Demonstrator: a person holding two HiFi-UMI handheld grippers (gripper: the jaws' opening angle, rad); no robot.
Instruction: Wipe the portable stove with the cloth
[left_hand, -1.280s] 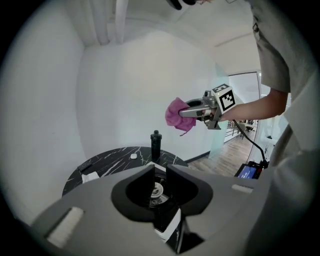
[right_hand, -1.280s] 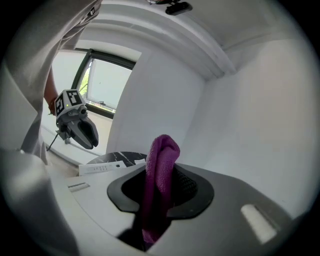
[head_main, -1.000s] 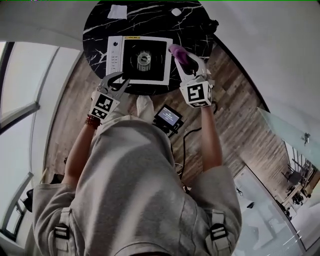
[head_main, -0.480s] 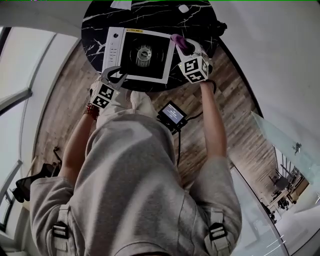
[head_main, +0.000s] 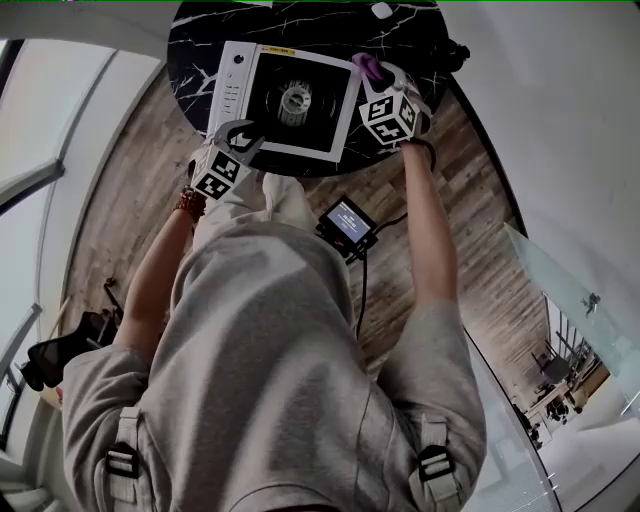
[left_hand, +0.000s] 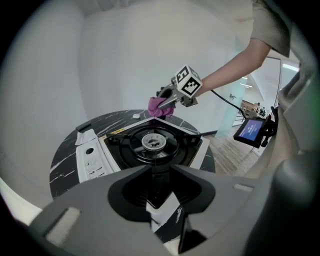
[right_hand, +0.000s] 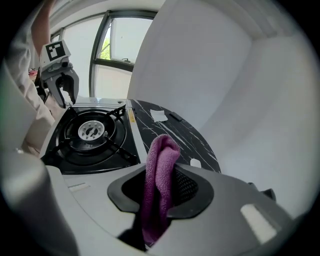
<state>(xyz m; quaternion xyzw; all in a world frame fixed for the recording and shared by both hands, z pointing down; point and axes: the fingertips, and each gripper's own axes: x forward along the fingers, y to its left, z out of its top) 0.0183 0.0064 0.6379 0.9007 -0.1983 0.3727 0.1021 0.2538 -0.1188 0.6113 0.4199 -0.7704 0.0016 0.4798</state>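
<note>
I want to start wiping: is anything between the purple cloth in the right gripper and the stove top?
Nothing visible. The right gripper holds the cloth just beside the stove, whose top has nothing lying on it.

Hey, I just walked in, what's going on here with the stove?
A person holds a gripper in each hand over a portable stove on a round black table. The right gripper is shut on a purple cloth at the stove's right edge; contact is unclear. The left gripper, jaws just opened wider and empty, hovers by the stove's near left corner.
</note>
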